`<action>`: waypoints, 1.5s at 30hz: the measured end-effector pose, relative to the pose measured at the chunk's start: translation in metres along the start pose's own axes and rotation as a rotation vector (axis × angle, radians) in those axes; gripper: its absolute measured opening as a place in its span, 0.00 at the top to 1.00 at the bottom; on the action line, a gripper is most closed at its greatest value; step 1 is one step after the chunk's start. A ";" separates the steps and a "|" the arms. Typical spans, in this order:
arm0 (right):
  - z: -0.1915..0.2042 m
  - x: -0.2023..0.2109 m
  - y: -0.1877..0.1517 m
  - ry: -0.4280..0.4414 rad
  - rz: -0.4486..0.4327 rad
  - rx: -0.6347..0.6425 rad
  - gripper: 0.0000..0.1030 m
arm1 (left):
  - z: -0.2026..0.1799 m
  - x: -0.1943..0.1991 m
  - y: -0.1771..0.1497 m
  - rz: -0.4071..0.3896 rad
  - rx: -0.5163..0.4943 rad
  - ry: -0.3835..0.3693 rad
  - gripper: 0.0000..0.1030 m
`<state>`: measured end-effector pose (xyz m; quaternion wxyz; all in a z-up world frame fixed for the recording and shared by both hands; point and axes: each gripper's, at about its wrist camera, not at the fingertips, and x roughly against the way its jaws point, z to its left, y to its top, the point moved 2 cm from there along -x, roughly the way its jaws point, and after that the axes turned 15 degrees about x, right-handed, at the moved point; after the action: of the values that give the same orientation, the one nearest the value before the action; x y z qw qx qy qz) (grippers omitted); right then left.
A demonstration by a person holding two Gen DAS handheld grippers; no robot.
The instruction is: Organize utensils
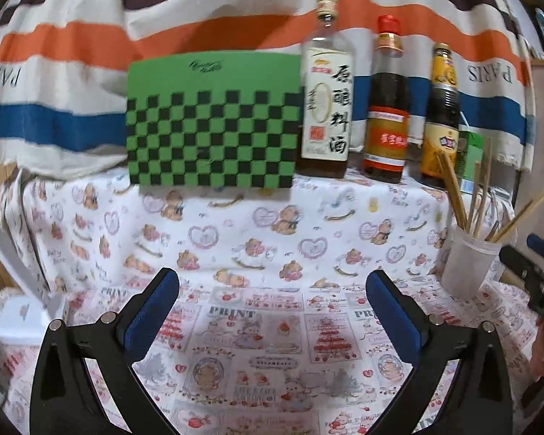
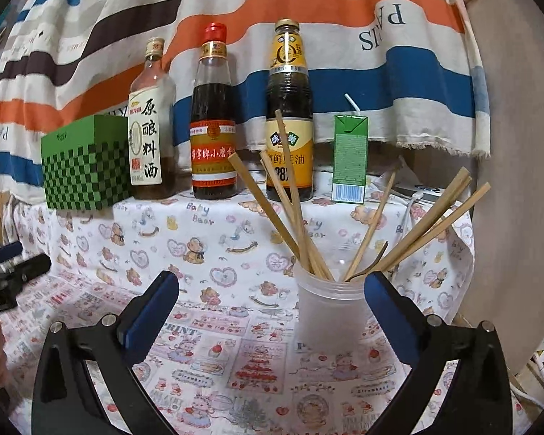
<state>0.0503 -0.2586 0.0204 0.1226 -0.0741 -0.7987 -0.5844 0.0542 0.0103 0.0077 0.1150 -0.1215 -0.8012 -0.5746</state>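
A translucent plastic cup (image 2: 329,308) stands on the printed cloth and holds several wooden chopsticks (image 2: 293,210) and a dark metal fork (image 2: 375,259). My right gripper (image 2: 272,290) is open; the cup sits just ahead of it, toward its right blue finger (image 2: 384,301), apart from the pads. In the left wrist view the same cup (image 1: 469,264) stands at the right with its chopsticks (image 1: 456,192). My left gripper (image 1: 272,286) is open over bare cloth with nothing between its fingers. The right gripper (image 1: 532,257) shows at that view's right edge.
Along the raised back shelf stand a green checkered box (image 1: 210,127), three sauce bottles (image 2: 214,116) and a green drink carton (image 2: 349,159) with a straw. A striped cloth (image 1: 90,36) hangs behind. A brown wall (image 2: 518,181) closes the right side.
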 end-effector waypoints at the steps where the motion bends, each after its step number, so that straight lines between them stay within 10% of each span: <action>1: 0.002 -0.001 -0.001 -0.002 0.000 0.009 0.00 | 0.002 -0.001 -0.002 0.003 0.002 0.003 0.01; 45: 0.001 -0.009 -0.007 0.023 0.044 -0.015 0.00 | -0.008 0.004 -0.008 -0.042 -0.060 0.042 0.00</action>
<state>0.0572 -0.2599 0.0113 0.1441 -0.0857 -0.7911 -0.5883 0.0485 0.0008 0.0040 0.1163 -0.0961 -0.7833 -0.6030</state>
